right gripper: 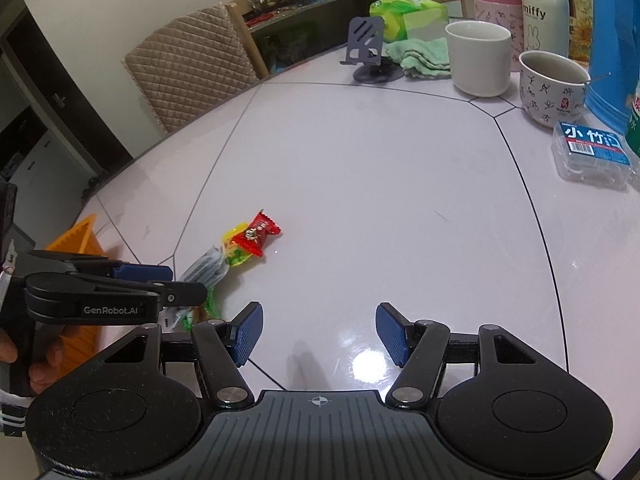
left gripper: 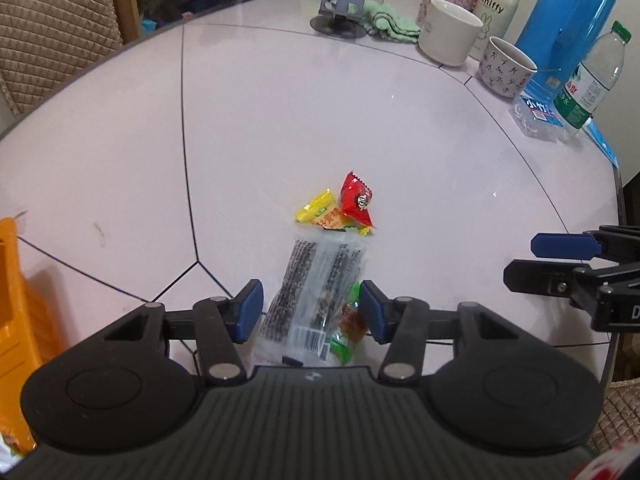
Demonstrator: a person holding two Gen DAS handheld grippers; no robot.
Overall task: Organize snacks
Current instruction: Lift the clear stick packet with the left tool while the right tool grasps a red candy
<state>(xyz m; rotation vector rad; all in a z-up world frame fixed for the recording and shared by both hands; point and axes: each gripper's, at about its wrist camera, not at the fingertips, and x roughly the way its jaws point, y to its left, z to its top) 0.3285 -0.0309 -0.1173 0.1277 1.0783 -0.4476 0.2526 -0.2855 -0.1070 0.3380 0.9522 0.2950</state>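
A small pile of snacks lies on the white table (left gripper: 360,120). A clear packet of dark sesame bars (left gripper: 316,292) lies between the fingers of my left gripper (left gripper: 311,314), which is open around it, pads apart from the wrapper. Under it lies a green and orange packet (left gripper: 346,332). Beyond are a yellow packet (left gripper: 318,210) and a red candy wrapper (left gripper: 356,200). In the right wrist view the red wrapper (right gripper: 258,234) and yellow packet (right gripper: 236,246) lie ahead left. My right gripper (right gripper: 319,334) is open and empty over bare table.
An orange basket (left gripper: 16,300) stands at the left, also in the right wrist view (right gripper: 76,248). At the back right stand white mugs (left gripper: 450,32), a patterned cup (left gripper: 506,66), a blue jug (left gripper: 572,20), a water bottle (left gripper: 592,80), a phone stand (left gripper: 340,4) and a green cloth (left gripper: 388,22).
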